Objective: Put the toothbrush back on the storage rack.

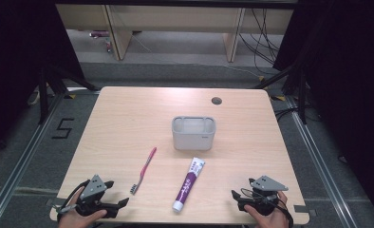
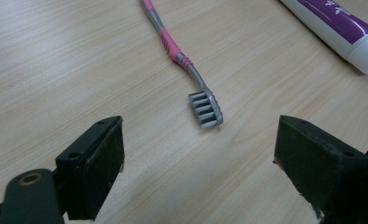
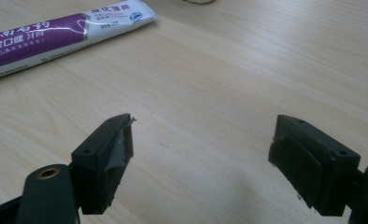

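A pink and grey toothbrush (image 1: 144, 168) lies on the table left of centre, its bristle head (image 2: 205, 109) toward the near edge. To its right a white and purple toothpaste tube (image 1: 188, 184) lies lengthwise, cap toward me. Behind both, a grey holder box (image 1: 193, 132) stands upright. My left gripper (image 1: 117, 193) rests at the near left corner, open and empty, and the toothbrush head sits just ahead of its jaws. At the near right, my right gripper (image 1: 236, 195) is open over bare wood, with the tube (image 3: 56, 35) ahead to its left.
The light wooden table (image 1: 128, 118) has a round cable hole (image 1: 216, 100) near its far edge. Grey floor with rails surrounds it, and desk legs and cables stand beyond. Bare wood lies between the objects and both side edges.
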Demonstrator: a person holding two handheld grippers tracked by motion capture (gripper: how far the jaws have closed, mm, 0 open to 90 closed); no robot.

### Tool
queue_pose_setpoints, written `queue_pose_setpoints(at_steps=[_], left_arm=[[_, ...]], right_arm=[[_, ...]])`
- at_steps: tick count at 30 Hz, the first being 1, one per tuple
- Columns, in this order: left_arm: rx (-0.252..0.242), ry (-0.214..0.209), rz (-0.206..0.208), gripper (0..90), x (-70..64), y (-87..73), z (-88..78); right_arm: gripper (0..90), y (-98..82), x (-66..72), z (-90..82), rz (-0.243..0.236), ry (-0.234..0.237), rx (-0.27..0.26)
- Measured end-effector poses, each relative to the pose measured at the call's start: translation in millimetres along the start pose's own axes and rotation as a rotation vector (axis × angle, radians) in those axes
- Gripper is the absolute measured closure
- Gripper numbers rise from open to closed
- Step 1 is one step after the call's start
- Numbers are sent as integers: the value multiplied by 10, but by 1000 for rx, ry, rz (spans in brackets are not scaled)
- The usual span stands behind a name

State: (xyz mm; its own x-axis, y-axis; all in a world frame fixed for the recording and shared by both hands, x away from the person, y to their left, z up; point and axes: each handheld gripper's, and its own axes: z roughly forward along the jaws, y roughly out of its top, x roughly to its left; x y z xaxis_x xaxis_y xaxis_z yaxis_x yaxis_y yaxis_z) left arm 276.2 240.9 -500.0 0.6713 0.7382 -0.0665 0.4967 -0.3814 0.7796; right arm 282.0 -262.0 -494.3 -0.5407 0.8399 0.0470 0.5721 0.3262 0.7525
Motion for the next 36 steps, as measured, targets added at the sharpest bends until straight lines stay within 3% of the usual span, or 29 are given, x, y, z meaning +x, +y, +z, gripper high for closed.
queue_pose_setpoints(at_steps=[3,5,6,7,11,15,16,20,22,24,25,31,32,34,36], left_arm=[[-17,-5,-12,156,-10,-5,14],[-8,-5,-3,156,-8,-5,8],[-4,3,16,156,4,-3,2],[-27,-4,-12,156,-15,-6,15],[-36,-2,-17,170,-28,-1,4],[-22,-22,-6,227,-17,7,-9],[-23,-23,-9,242,-19,7,-9],[-51,-23,-13,325,-23,14,-20],[-62,-24,-21,449,-38,18,-30],[-93,-45,-21,494,-48,18,-27],[-94,-46,-13,593,-56,21,-37],[-121,-59,16,796,-97,83,-26],[-121,-56,18,827,-107,96,-22],[-119,-66,42,871,-133,147,30],[-123,-74,55,893,-136,164,62]], right_arm=[[215,5,-6,12,-26,5,-3],[215,7,2,14,-21,9,1],[216,1,43,2,5,-17,6],[216,1,43,2,5,-17,6],[221,6,8,15,-39,-27,-7],[221,9,6,15,-41,-24,-10],[222,9,23,16,-13,-11,-4],[223,13,23,20,-18,-1,-2],[223,15,9,29,-27,17,-4],[223,17,8,23,-28,20,-4],[223,18,5,26,-24,25,-7],[223,17,8,30,-28,21,-2],[224,5,52,21,26,-4,12],[225,12,14,36,-33,-8,-7],[225,11,22,43,-24,8,-3]])
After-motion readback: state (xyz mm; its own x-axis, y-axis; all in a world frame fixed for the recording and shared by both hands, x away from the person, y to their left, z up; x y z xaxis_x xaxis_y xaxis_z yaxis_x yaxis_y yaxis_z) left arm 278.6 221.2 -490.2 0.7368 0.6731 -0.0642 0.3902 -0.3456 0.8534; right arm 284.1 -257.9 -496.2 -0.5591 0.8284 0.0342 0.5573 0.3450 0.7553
